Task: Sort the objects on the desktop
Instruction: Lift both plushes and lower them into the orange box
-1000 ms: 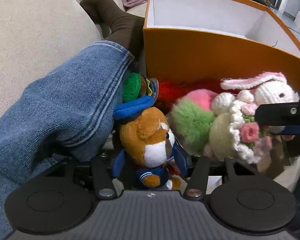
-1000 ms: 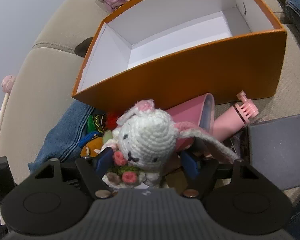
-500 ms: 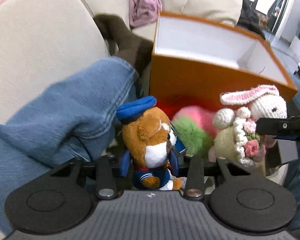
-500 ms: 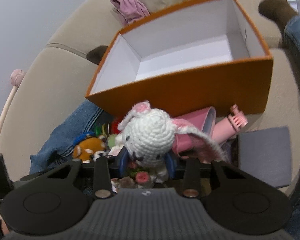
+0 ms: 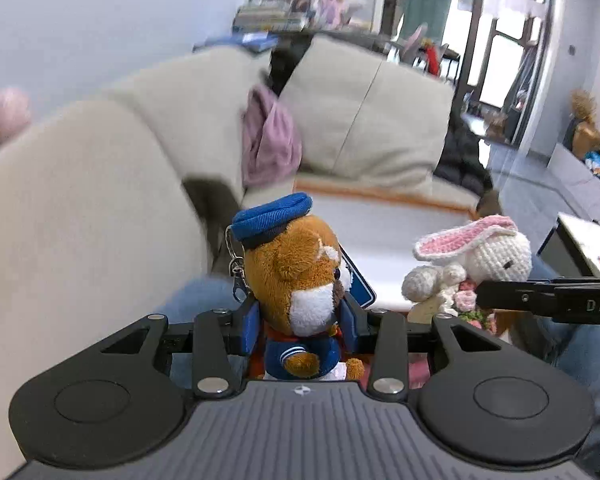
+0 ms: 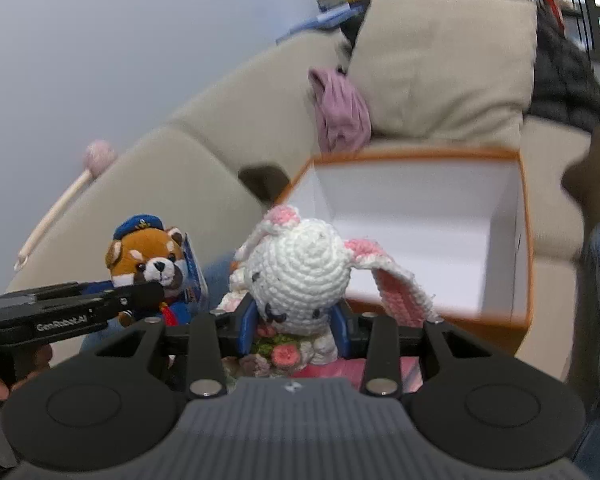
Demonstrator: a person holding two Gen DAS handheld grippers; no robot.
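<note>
Toys fill both grippers, each lifted clear of the sofa and carried side by side, presumably so the pair can go into the orange box in one trip. The box sits on the sofa seat just ahead, open at the top, its white inside bare as far as the views reach; the near wall faces the grippers, so both loads have to pass over that edge before release.

The left gripper is closed most of the way, its blue pads pressing the sides of the sailor-capped plush around the neck and shoulders, head upright above the jaws, keyring clip dangling at its left. The right gripper is likewise narrowed onto the crochet rabbit, gripping low on the head so the long pink-lined ears flop free, one hanging out toward the box's near wall. Its flower posy sits below the pads.

A pinch this low seems meant to keep the soft bodies from slipping. The trailing ear could catch the box rim.

A purple cloth lies against the sofa cushion behind the box.
</note>
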